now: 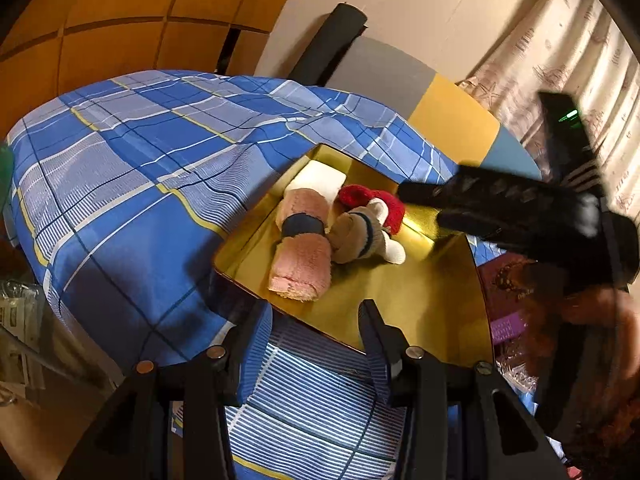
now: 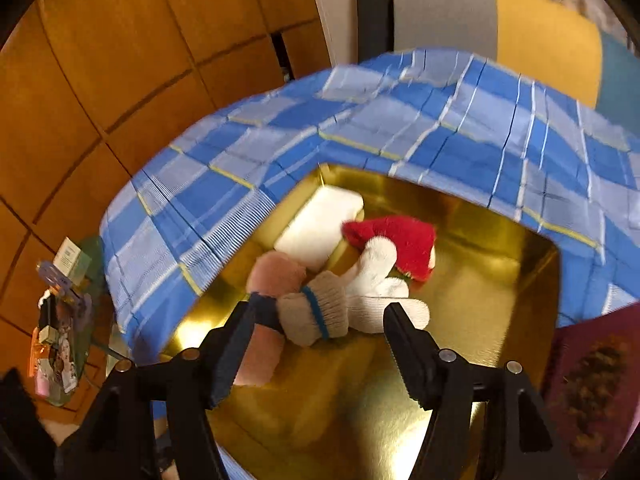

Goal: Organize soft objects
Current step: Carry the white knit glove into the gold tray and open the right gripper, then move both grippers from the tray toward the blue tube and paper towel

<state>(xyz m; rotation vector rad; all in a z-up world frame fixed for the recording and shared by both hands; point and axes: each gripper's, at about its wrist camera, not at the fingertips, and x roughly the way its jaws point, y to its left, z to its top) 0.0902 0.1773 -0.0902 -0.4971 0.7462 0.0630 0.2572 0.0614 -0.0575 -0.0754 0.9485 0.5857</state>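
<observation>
Resting on a blue plaid bedcover [image 1: 120,184], the shallow gold box [image 2: 500,280] holds the soft things bunched toward its far left corner: a white folded cloth [image 2: 320,224], a pink rolled towel [image 1: 304,256], a red sock [image 2: 400,240] and a grey-and-white sock bundle [image 2: 332,312]. The right gripper [image 2: 316,340] hangs over the bundle with jaws spread, gripping nothing, while the left gripper [image 1: 316,340] sits near the box's front edge, jaws apart and empty.
</observation>
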